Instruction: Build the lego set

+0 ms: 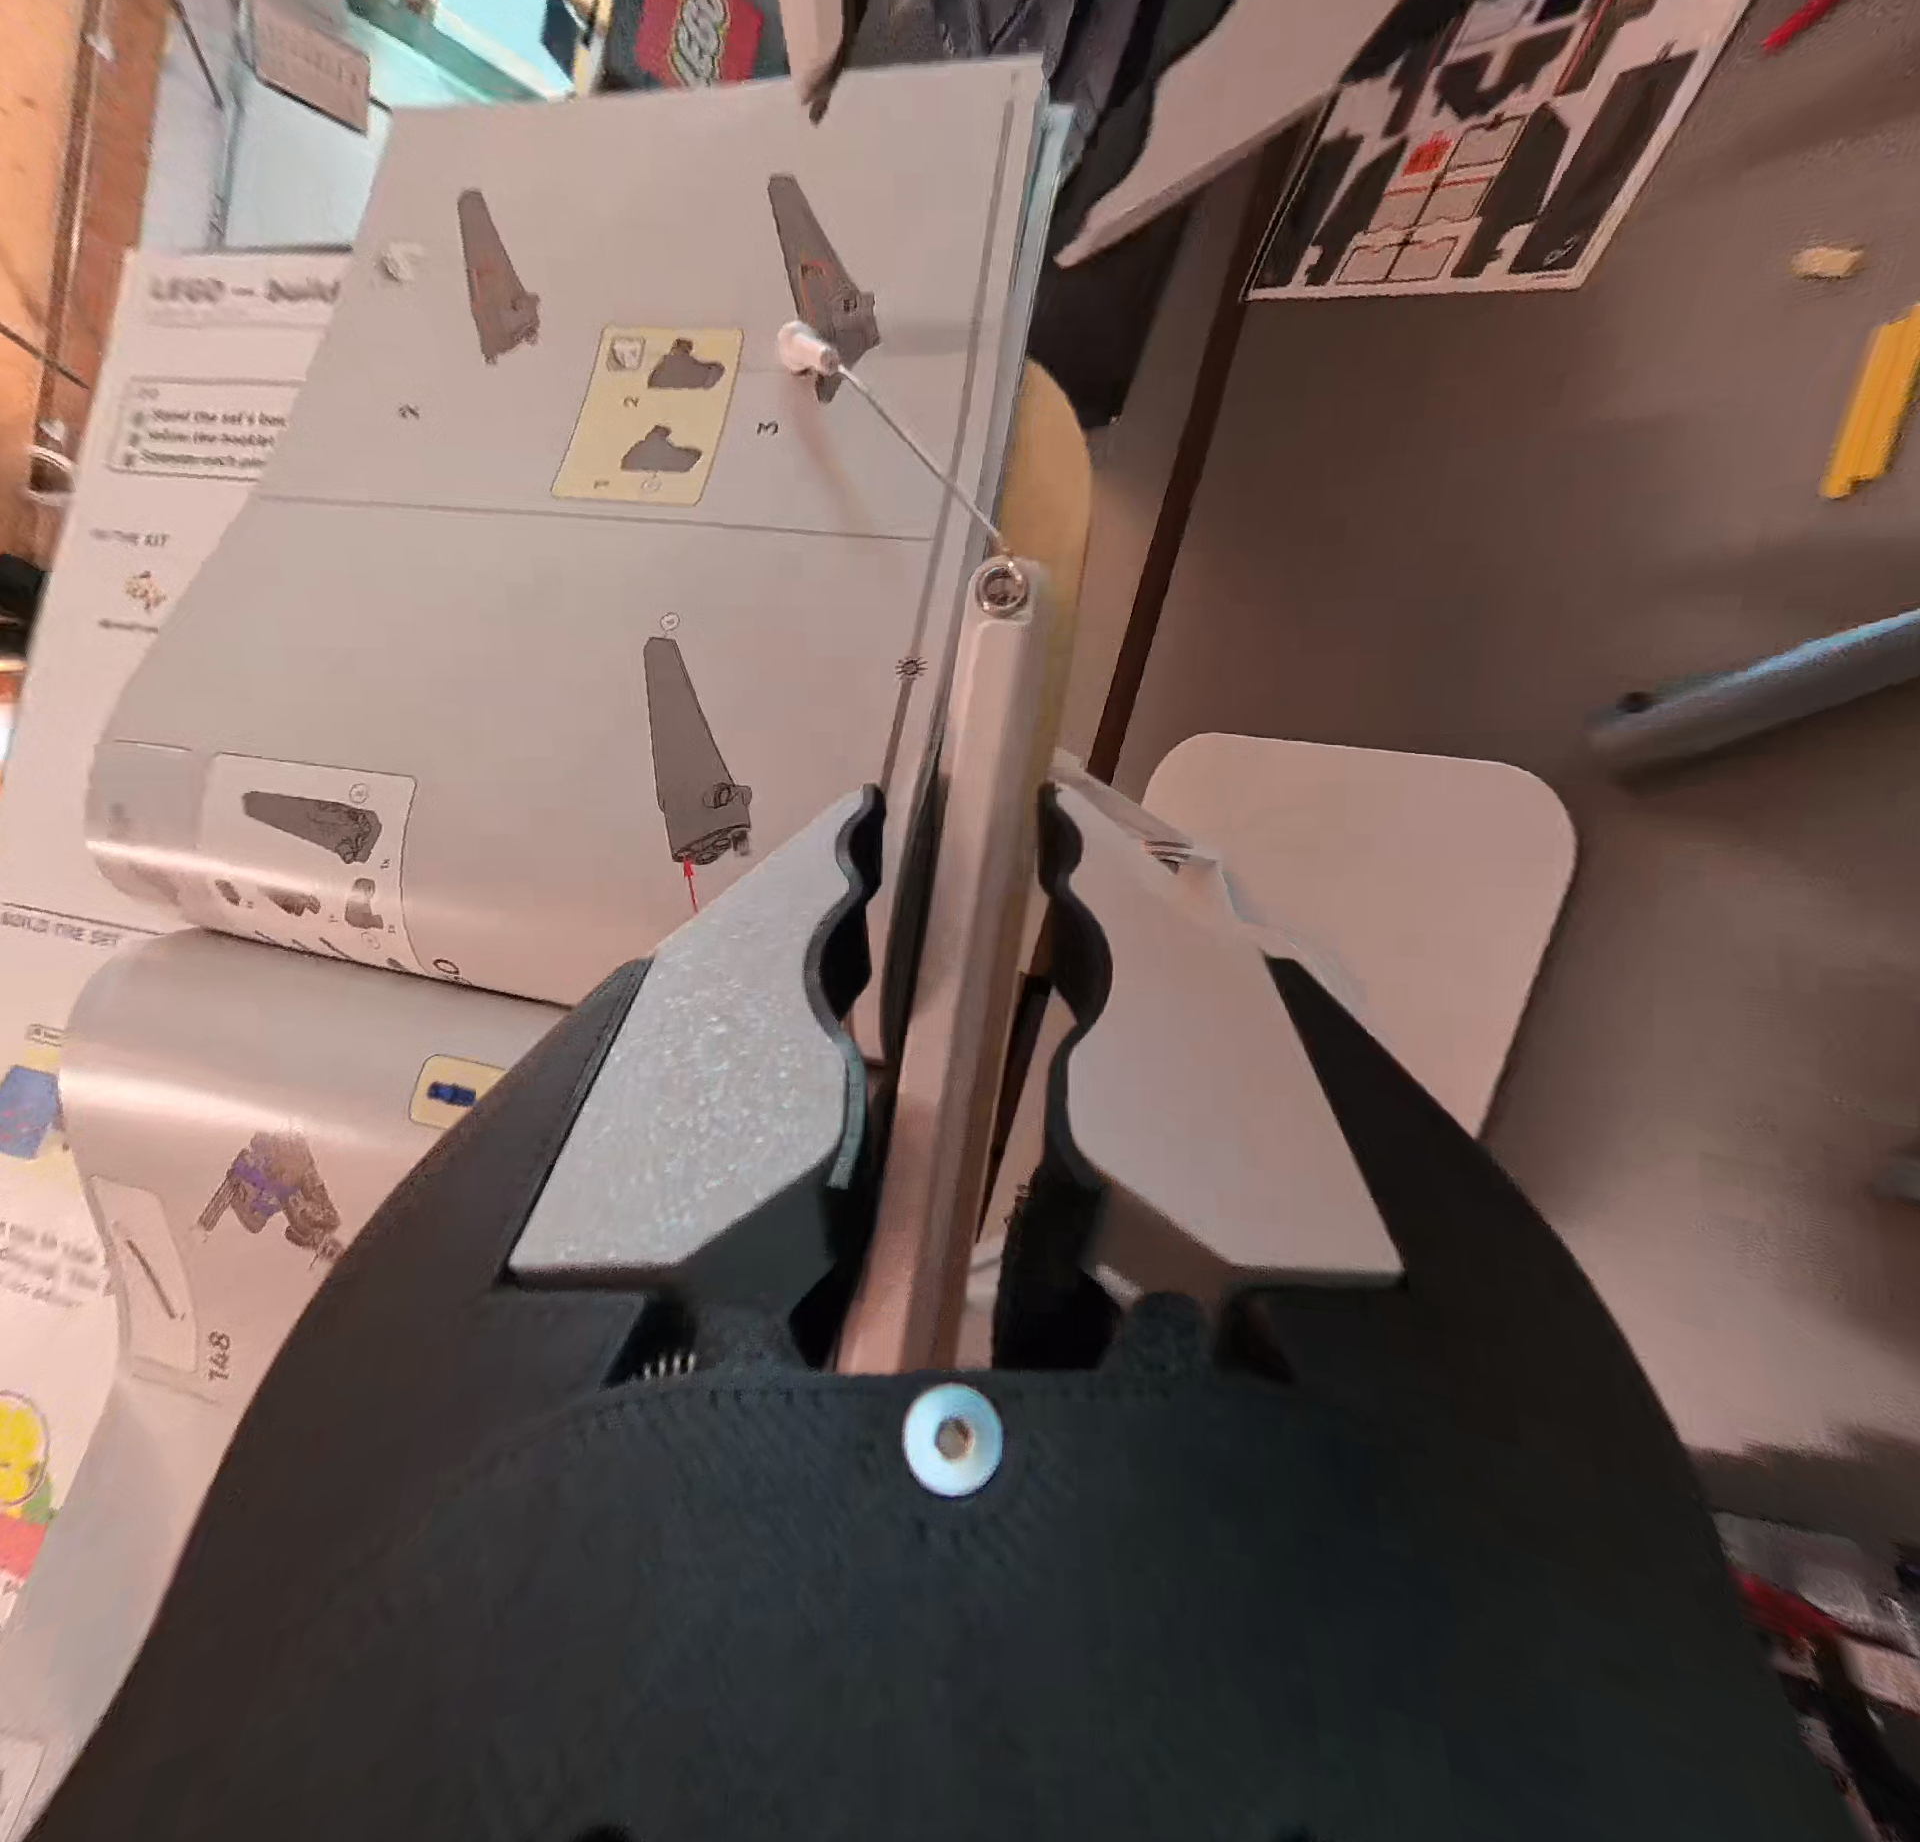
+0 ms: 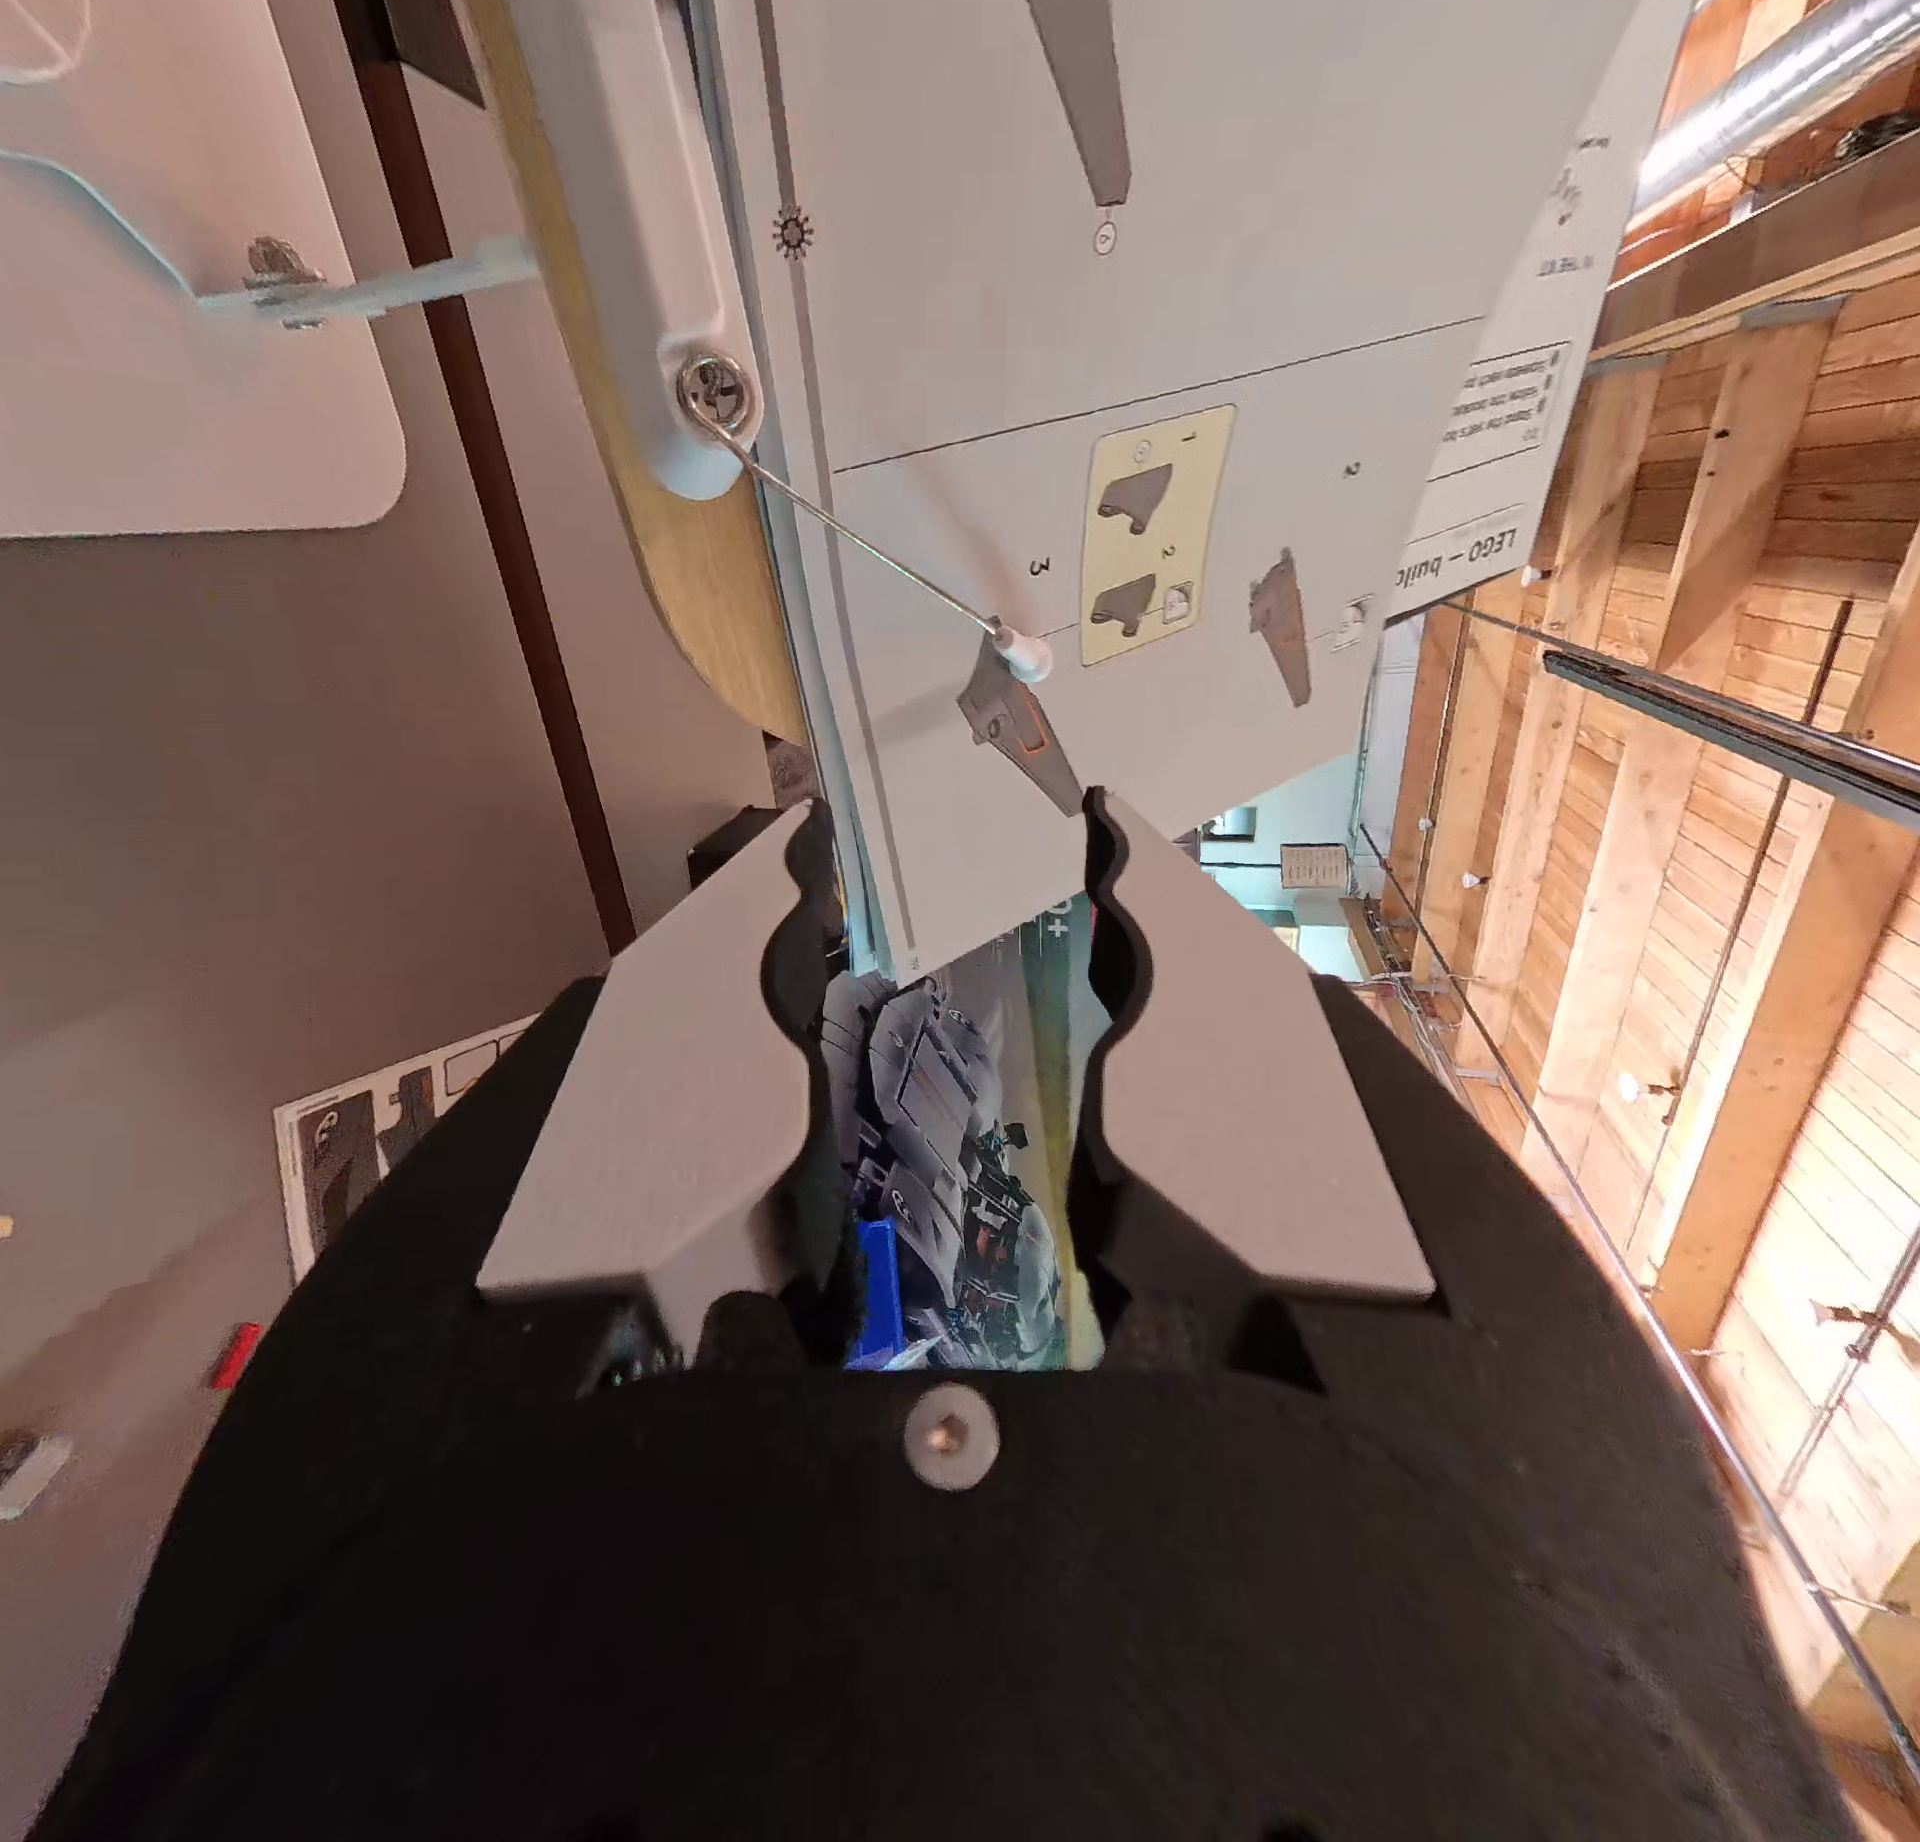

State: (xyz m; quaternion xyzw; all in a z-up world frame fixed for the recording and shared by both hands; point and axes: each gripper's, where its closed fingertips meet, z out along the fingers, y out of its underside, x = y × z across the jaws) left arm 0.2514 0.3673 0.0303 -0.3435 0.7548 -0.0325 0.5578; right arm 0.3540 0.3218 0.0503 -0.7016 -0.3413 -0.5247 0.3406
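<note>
Between the left gripper (image 1: 961, 836) fingers sits the stand's grey bar (image 1: 987, 857), gripped to steady the booklet (image 1: 623, 566); the right gripper (image 2: 951, 816), fingers apart, straddles the page's edge.

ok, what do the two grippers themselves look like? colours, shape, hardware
Both match. The left gripper and right gripper each have a wide, rounded black body with a layered, printed-looking texture and one silver screw with washer at centre front. Two light grey wedge fingers taper forward; their inner edges are black and wavy. A small spring shows at the left gripper's finger base. No cables, markings or sleeves visible.
</note>
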